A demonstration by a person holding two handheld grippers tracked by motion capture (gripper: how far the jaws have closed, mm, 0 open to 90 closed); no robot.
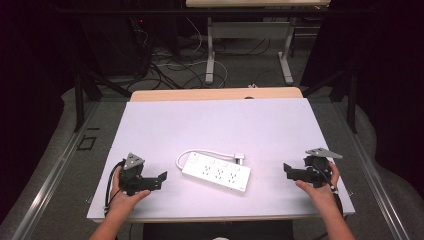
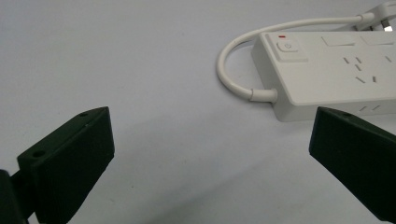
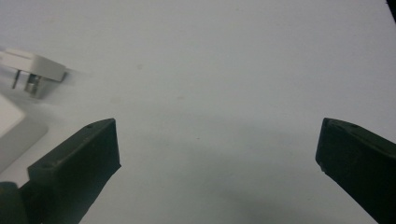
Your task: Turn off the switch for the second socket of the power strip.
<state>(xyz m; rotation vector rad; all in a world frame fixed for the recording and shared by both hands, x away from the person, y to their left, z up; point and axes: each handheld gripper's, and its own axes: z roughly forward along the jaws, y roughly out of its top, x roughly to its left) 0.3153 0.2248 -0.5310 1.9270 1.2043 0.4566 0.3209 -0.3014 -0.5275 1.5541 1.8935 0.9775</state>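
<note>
A white power strip (image 1: 216,171) is seen lying flat near the middle of the table (image 1: 280,125), its cord (image 1: 200,153) looped behind it to a plug (image 1: 240,159). The left gripper (image 1: 161,178) and right gripper (image 1: 287,170) are held to either side, well apart from it, jaws spread wide and empty. The hard, smooth plastic body is judged light and rigid, best pinched across its narrow sides; the limp cord is expected to trail.
</note>
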